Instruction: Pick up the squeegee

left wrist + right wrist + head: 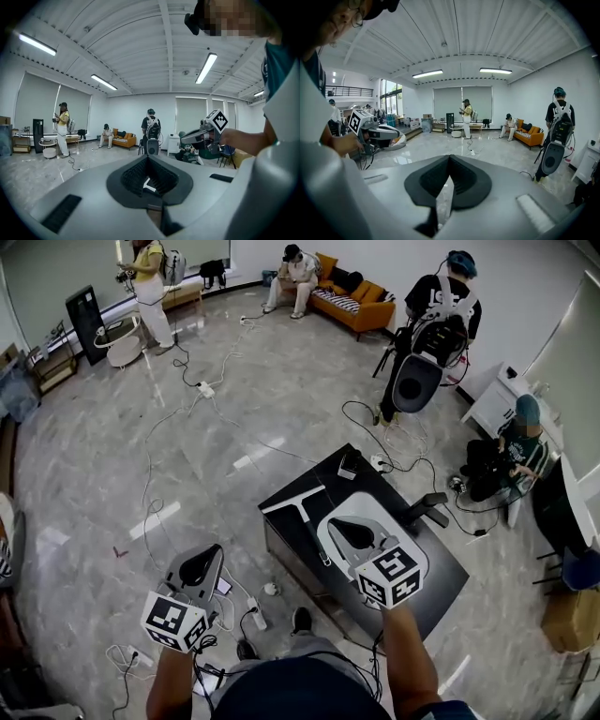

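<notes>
White squeegee (302, 510): lies flat on black desk (433, 585), just ahead of right gripper (336, 523), whose jaws are pressed together and empty. Left gripper (214, 554): likewise closed and empty, beside the desk, over the floor.

Risk: closed jaws would likely shove the handle rather than pinch it.

Hidden: the handle's near end, under the right gripper.

Black low table (384, 493) on grey marble floor (94, 474). Well beyond the table, orange sofa (354, 304) with a seated person (298, 273). Far beyond-left of the table, standing person in yellow top (145, 282), plus round white side table (120, 345) and black tower (84, 320). Beyond-right of the table, standing person with backpack rig (441, 320). Right of the table, crouching person in teal cap (514, 451), white cabinet (495, 401), cardboard box (568, 620). Cables (202, 395) trail over the floor left of the table.
</notes>
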`<state>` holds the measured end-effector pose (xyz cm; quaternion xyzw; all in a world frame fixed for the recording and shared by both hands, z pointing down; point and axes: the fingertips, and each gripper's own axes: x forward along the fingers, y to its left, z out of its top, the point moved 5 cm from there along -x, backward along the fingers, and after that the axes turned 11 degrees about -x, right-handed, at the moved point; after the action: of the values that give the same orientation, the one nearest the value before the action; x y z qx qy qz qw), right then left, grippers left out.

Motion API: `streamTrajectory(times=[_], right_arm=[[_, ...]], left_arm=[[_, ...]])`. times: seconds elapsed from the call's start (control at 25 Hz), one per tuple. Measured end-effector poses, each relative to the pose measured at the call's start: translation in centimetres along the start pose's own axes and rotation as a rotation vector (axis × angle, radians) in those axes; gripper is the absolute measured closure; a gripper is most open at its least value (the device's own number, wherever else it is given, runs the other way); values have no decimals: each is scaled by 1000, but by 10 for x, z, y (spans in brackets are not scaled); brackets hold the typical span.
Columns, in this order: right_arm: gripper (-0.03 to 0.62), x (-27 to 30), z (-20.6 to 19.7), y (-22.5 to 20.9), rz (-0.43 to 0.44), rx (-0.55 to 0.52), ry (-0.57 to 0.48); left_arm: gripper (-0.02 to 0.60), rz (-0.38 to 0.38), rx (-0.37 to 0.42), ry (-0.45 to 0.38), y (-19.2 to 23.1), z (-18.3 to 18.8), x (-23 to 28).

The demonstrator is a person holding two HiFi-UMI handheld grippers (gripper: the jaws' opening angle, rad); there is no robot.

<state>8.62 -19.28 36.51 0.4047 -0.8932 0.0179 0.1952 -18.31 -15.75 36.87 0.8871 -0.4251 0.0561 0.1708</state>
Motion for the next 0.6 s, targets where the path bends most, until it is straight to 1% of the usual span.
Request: streamTrajectory(times=[0.2,0.6], right_arm=[[583,26,-22,-17,41,9,33],[583,72,-70,-41,85,34,96]], left_arm=[[575,48,-15,18,5,-5,8],[575,118,-49,61,20,-31,22]])
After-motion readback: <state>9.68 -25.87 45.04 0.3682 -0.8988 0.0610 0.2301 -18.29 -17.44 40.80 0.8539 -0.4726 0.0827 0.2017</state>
